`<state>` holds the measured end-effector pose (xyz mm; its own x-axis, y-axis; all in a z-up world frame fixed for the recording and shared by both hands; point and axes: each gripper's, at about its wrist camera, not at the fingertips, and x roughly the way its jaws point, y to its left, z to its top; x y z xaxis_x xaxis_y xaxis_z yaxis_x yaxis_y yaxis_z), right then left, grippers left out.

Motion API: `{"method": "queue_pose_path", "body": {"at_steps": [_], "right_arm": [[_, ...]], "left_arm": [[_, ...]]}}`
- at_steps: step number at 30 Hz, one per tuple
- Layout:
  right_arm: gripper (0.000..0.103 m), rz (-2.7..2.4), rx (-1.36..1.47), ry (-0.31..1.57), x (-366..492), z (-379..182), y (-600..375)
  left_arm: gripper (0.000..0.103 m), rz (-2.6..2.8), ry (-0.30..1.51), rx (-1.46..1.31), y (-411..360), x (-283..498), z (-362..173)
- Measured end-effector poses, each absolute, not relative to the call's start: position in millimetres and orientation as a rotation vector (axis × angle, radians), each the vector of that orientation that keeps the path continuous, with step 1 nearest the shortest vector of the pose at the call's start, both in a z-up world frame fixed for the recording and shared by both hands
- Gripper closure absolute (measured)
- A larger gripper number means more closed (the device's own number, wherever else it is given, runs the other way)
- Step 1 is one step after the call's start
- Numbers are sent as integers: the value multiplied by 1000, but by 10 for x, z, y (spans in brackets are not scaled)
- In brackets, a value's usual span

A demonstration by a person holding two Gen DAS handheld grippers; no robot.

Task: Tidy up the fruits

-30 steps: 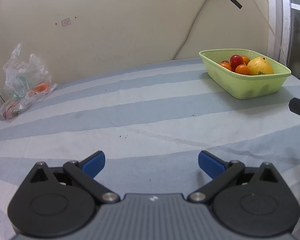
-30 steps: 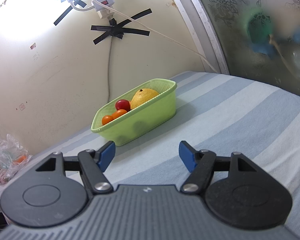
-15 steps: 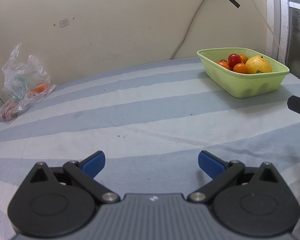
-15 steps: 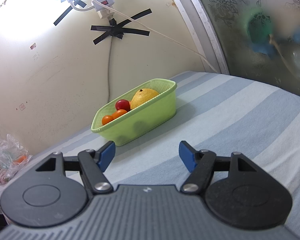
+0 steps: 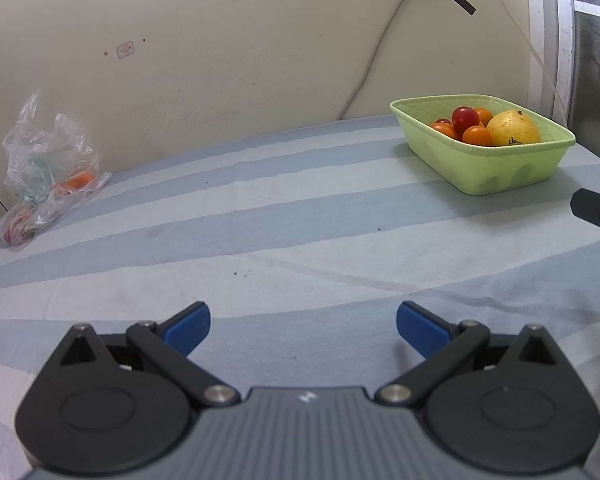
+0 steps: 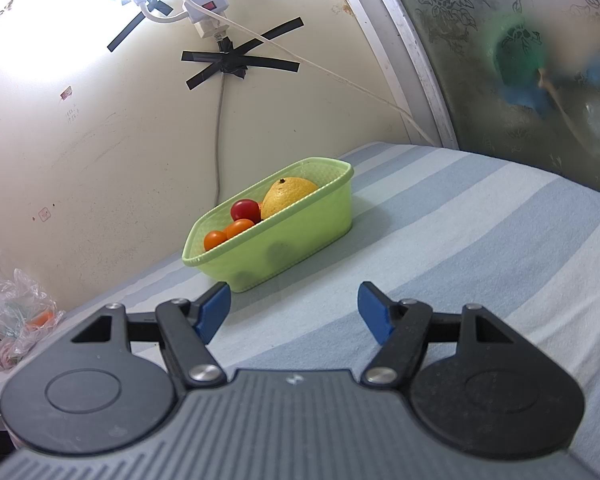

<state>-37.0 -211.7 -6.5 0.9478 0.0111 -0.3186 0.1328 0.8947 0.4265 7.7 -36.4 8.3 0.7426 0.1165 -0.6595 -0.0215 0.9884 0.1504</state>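
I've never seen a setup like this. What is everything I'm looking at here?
Light green plastic basket: one, far right of the table.
Large yellow citrus fruit: one, in the basket.
Small red tomato: one, in the basket.
Small orange tomatoes: at least three, in the basket.
Crumpled clear plastic bag: one, far left by the wall, something orange inside.
Blue-and-white striped tablecloth: one, over the table.
White power strip: one, on the wall.
Left gripper: black, blue tips, open.
Right gripper: same, open.
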Motion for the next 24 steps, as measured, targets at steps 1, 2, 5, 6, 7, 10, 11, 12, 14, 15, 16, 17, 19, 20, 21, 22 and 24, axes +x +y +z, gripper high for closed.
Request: {"method": "queue_pose_path", "body": {"at_steps": [1, 2, 5, 6, 7, 10, 11, 12, 14, 15, 16, 17, 19, 20, 21, 22, 24], "right_arm": [[31, -64, 461, 321, -374, -65, -2119], [31, -65, 461, 321, -372, -65, -2118], [31, -64, 461, 321, -371, -65, -2118], [31, -64, 461, 321, -373, -64, -2119], [31, -64, 461, 321, -373, -64, -2119], [31, -64, 461, 321, -373, -63, -2120], [31, -64, 461, 321, -368, -63, -2116], [31, -64, 461, 321, -372, -63, -2118], [31, -64, 462, 320, -370, -64, -2117], [31, -64, 462, 320, -374, -63, -2121], [31, -64, 462, 320, -370, -64, -2119], [31, -64, 462, 321, -372, -64, -2122], [31, -64, 462, 320, -374, -64, -2124], [31, -64, 462, 320, -373, -65, -2123], [31, -64, 462, 320, -374, -65, -2125], [31, -64, 462, 320, -374, -65, -2126], [31, -64, 462, 320, -375, -66, -2126]], "left_arm": [[0, 75, 732, 135, -363, 77, 81], [0, 73, 733, 135, -363, 78, 83], [0, 70, 735, 135, -362, 83, 82], [0, 70, 735, 135, -363, 83, 82], [0, 69, 735, 134, -363, 82, 82], [0, 69, 735, 135, -371, 87, 81], [0, 70, 735, 135, -371, 87, 82], [0, 70, 735, 134, -371, 87, 82], [0, 69, 735, 134, -370, 87, 83], [0, 68, 736, 134, -376, 87, 82], [0, 68, 737, 134, -380, 89, 81], [0, 67, 737, 134, -385, 89, 81], [0, 66, 737, 134, -386, 89, 82], [0, 67, 737, 134, -385, 89, 83], [0, 67, 737, 134, -385, 89, 82], [0, 67, 737, 134, -387, 89, 81], [0, 67, 737, 134, -395, 89, 78]]}}
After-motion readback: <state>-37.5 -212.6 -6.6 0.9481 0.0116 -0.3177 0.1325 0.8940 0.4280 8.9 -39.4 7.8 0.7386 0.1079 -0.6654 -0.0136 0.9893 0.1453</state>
